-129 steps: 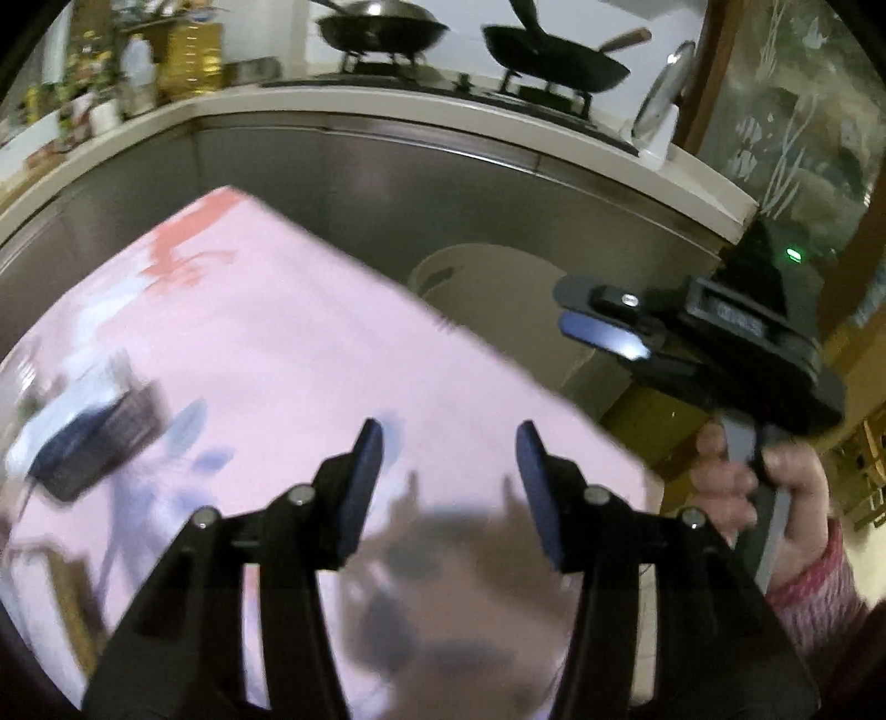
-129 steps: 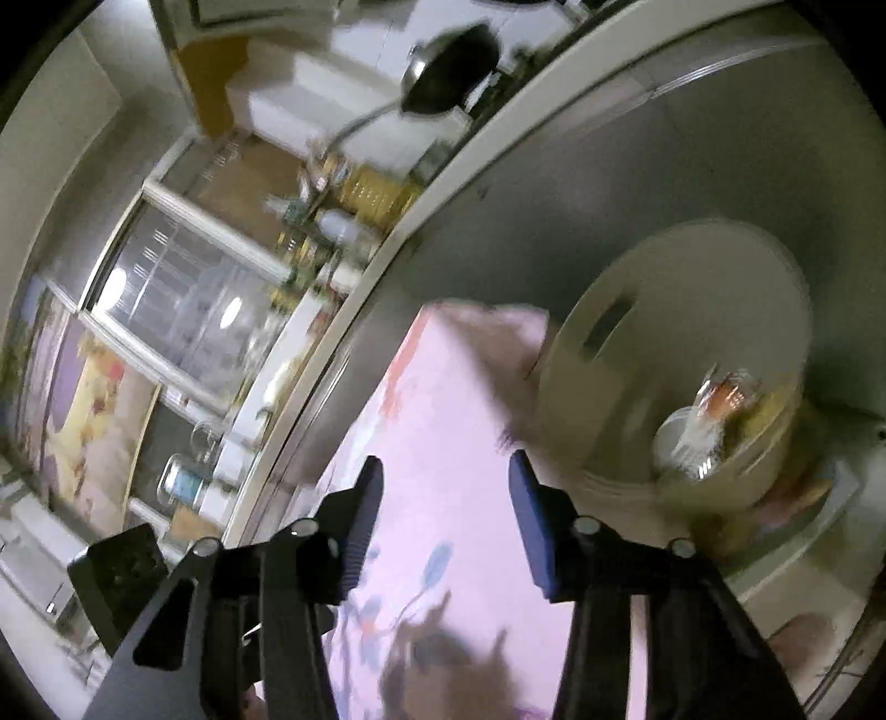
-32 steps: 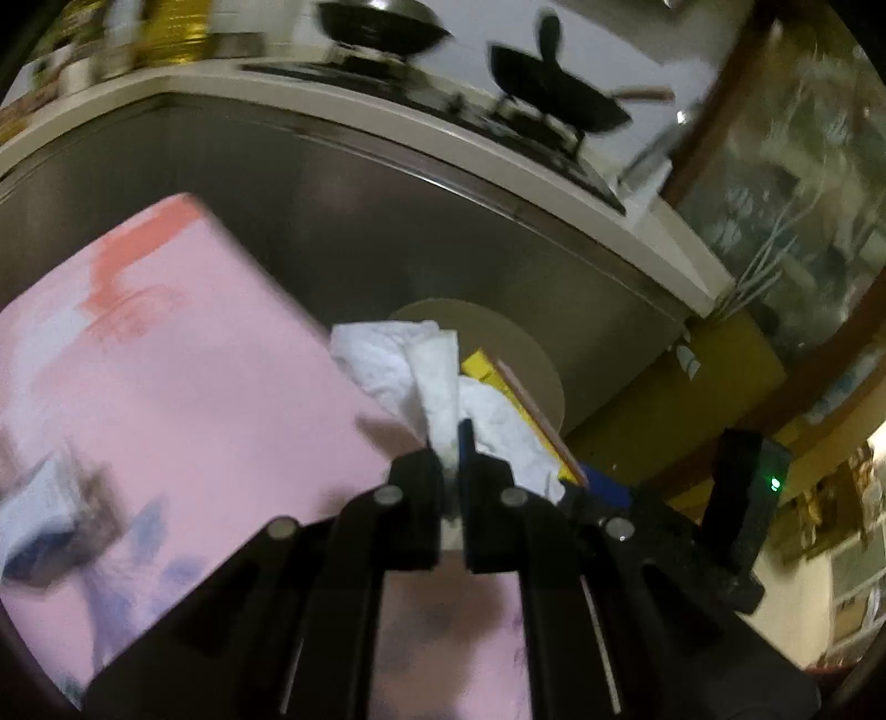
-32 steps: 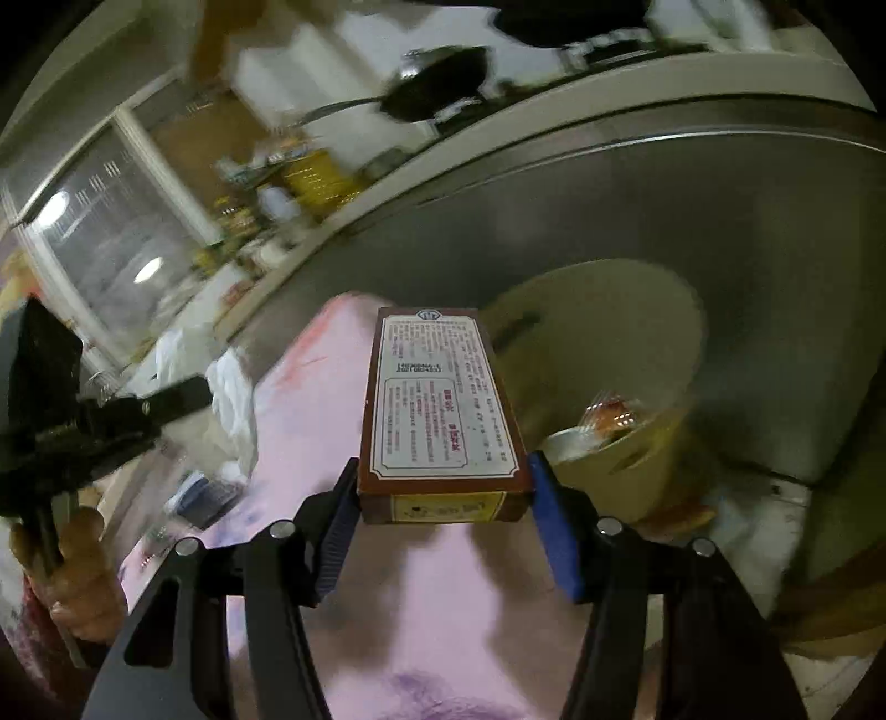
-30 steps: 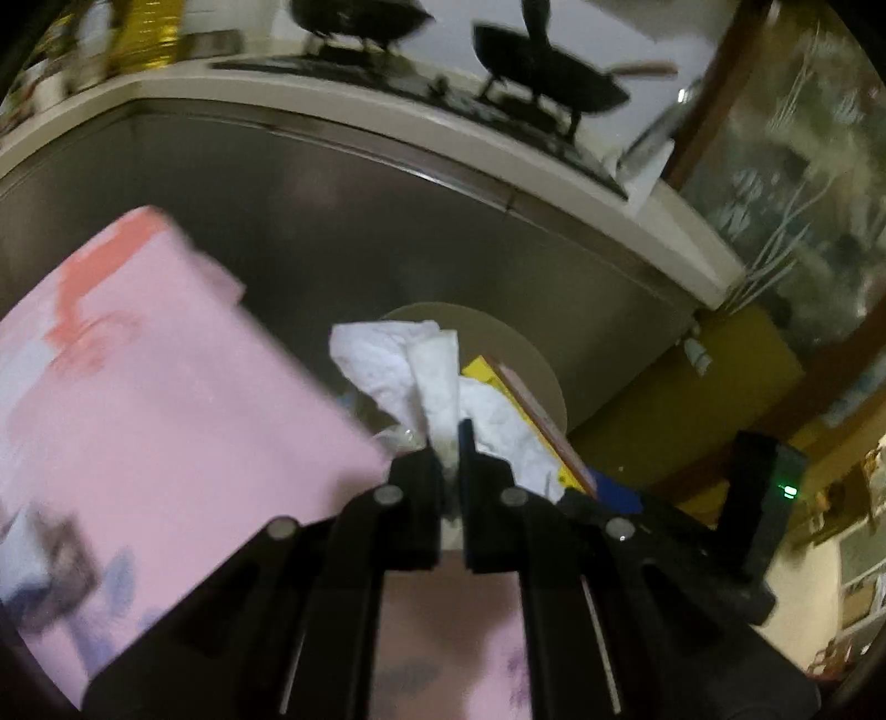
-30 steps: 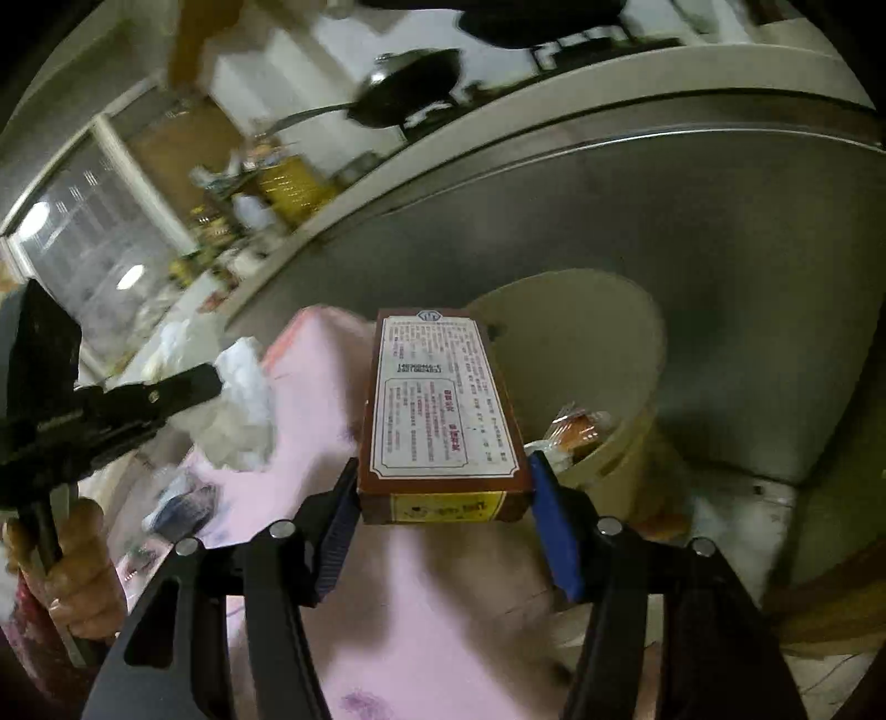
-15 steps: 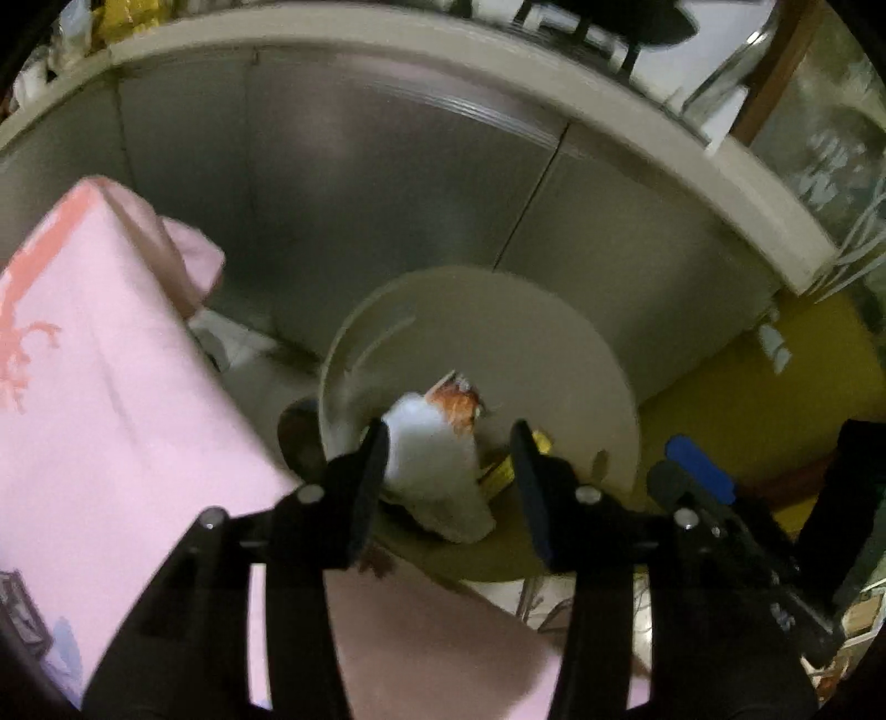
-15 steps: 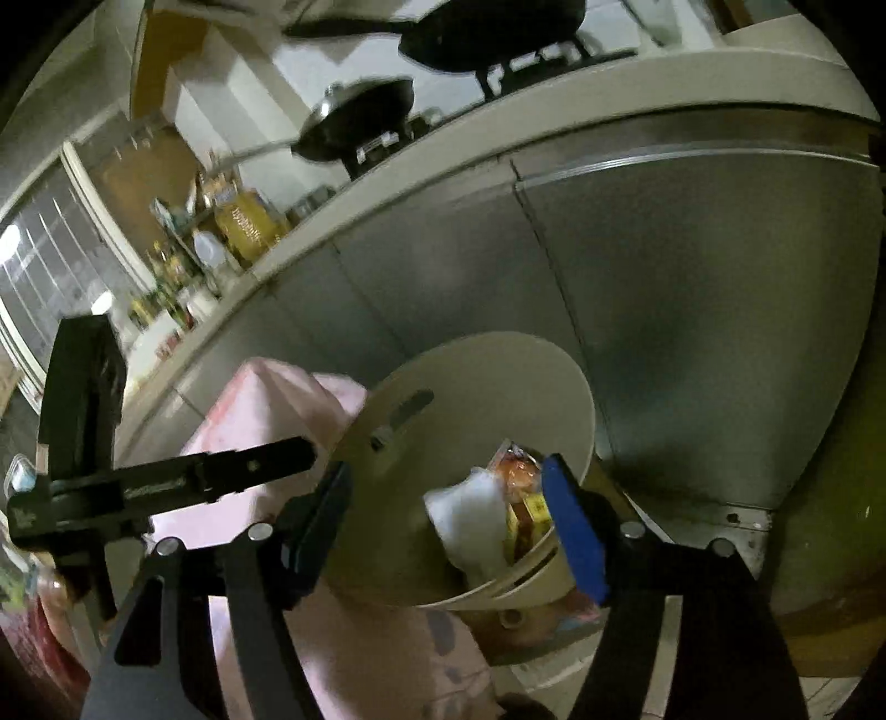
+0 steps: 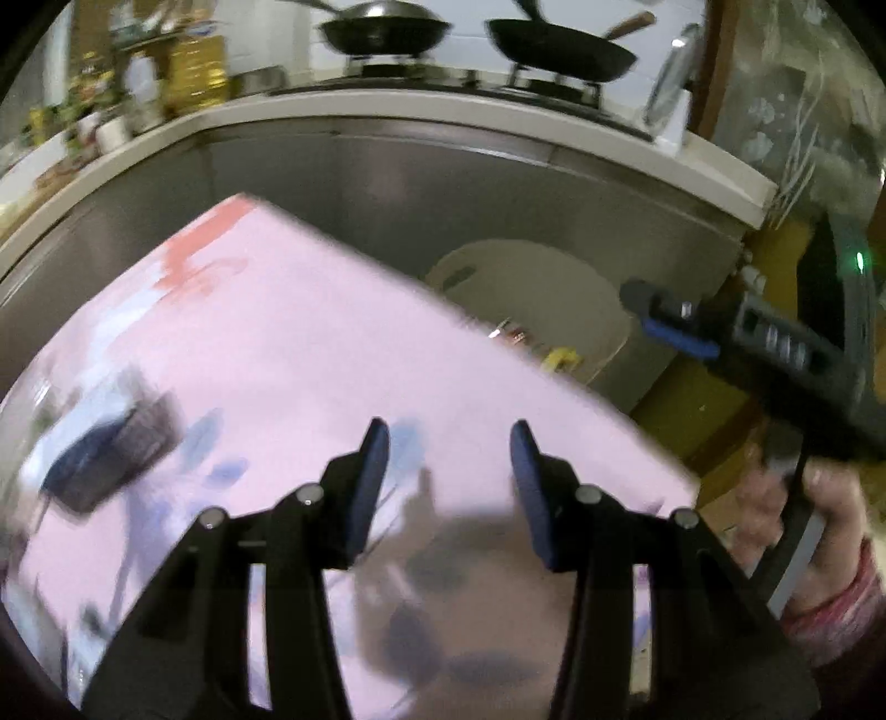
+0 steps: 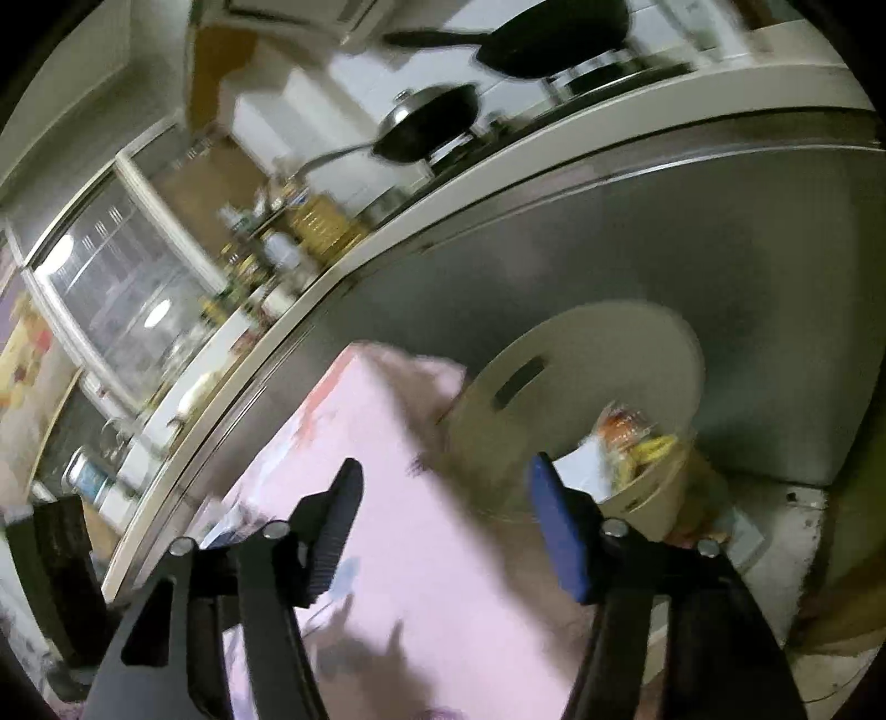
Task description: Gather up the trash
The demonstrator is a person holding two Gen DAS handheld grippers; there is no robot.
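Observation:
My left gripper (image 9: 449, 476) is open and empty above the pink tablecloth (image 9: 288, 354). Beyond the table's far edge stands the beige trash bin (image 9: 531, 288), with wrappers (image 9: 559, 357) showing inside it. In the left wrist view, my right gripper (image 9: 673, 327) hangs near the bin on the right, held by a hand (image 9: 825, 509). The right wrist view shows the right gripper (image 10: 448, 520) with its jaws closing and nothing between them. It points at the bin (image 10: 581, 365), whose trash (image 10: 631, 437) includes a white tissue.
A dark, blurred object (image 9: 105, 448) lies on the tablecloth at the left. Steel cabinet fronts (image 9: 443, 188) run behind the bin under a counter with pans (image 9: 559, 47) and bottles (image 9: 194, 72). The left tool's body (image 10: 55, 554) shows at the right wrist view's left edge.
The left gripper let go of a white tissue and the right let go of a box. Both landed in the bin. Both grippers then drew back over the table.

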